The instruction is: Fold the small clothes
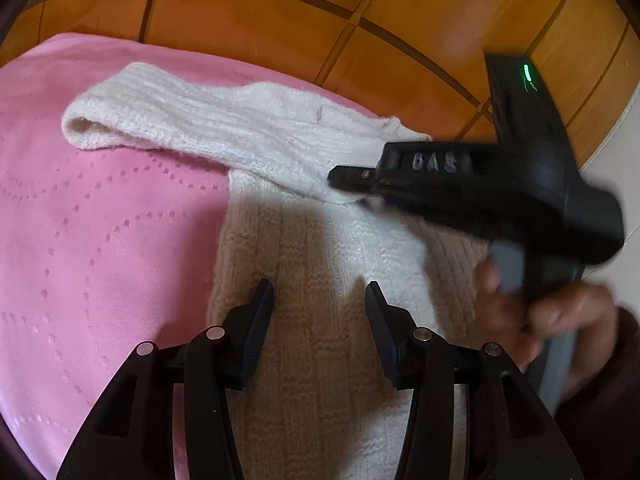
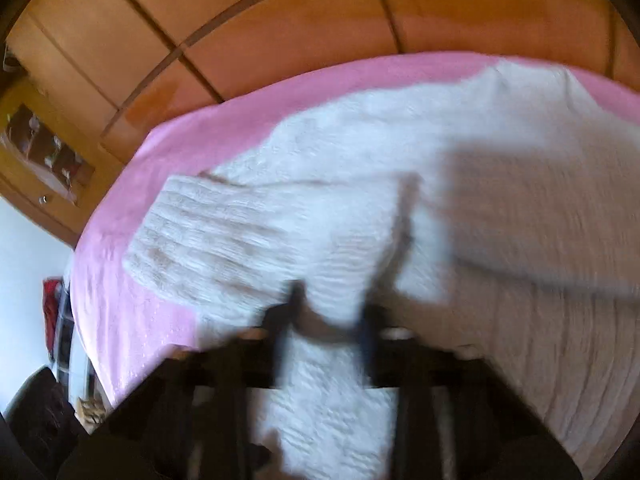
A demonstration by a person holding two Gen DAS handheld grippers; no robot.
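A white knitted sweater (image 1: 320, 240) lies flat on a pink blanket (image 1: 100, 240). One sleeve (image 1: 200, 120) stretches away to the left, its ribbed cuff at the far end. My left gripper (image 1: 320, 292) hovers open over the sweater's body with nothing pinched between its fingers. My right gripper (image 1: 340, 178) comes in from the right with its tips at the base of that sleeve. The right wrist view is blurred. There the sleeve (image 2: 208, 232) runs from its cuff down into my right gripper (image 2: 332, 312), where the fabric bunches between the fingers. The sweater's body (image 2: 520, 240) spreads to the right.
Wooden wardrobe doors (image 1: 320, 8) stand just behind the bed. A person's hand (image 1: 560, 320) in a dark sleeve holds the right gripper's handle. The pink blanket (image 2: 120, 300) ends at the bed's left edge, with a shelf niche (image 2: 44, 156) and dark items beyond it.
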